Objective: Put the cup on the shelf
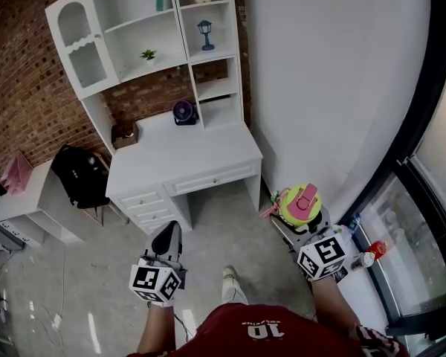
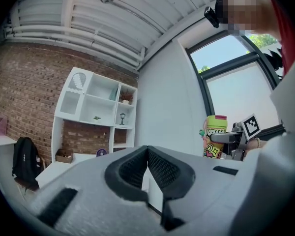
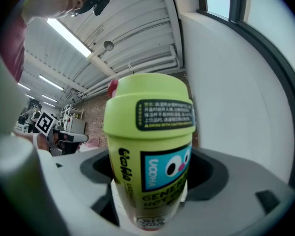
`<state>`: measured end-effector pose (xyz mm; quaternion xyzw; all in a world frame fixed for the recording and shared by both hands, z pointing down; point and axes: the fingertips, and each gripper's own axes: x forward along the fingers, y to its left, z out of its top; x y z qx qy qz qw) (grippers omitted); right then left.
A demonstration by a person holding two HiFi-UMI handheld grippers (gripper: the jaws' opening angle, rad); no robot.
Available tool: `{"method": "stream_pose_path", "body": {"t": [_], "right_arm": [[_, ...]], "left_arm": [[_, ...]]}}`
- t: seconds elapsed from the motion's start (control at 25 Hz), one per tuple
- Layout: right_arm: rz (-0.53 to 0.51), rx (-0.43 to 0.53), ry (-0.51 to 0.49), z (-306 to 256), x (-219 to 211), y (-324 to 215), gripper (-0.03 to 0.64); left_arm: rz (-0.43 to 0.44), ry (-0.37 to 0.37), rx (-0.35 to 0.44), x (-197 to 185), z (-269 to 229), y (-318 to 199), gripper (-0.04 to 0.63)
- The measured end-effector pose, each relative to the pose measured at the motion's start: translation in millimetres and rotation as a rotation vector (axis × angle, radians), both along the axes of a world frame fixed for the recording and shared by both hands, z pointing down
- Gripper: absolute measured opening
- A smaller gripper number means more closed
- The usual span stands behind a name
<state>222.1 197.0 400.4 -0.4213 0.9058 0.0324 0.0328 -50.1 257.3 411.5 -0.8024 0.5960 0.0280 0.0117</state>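
Head view: high up, looks steeply down and forward; desk (image 1: 182, 158) and shelf (image 1: 145, 36) well off at top; left gripper (image 1: 166, 244) and right gripper (image 1: 310, 229) close at bottom edge. Left gripper view: low, tilted up along its own jaws; ceiling (image 2: 88, 18) above, window (image 2: 236, 77) right; shares shelf and desk with head view; catches right gripper with cup (image 2: 215, 136) at right. Right gripper view: cup very near, fills centre; tilted up to ceiling; left gripper's marker cube (image 3: 45, 124) small at left; each gripper view sees the other gripper.
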Motion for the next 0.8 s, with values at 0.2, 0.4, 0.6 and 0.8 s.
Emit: {"method": "stream_pose_path", "body": {"t": [0.2,0.4,0.6,0.8], "right_arm": [[-0.013,-0.024,-0.011,-3,-31,-63,0.403],[-0.029,-0.011,-0.044,-13,-71,-132,0.403],[-0.037,-0.014,-0.058,-25,-119,-199,0.403],[-0.045,-0.028,-0.045,-33,-162,-245,0.403]], "left_arm": [[-0.003,0.001,-0.002,-23,-1,-58,-0.006],[-0.009,0.040,0.003,-62,2,-119,-0.006],[0.019,0.037,-0.021,-98,6,-175,-0.006],[0.021,0.043,-0.018,-145,-4,-222,-0.006]]}}
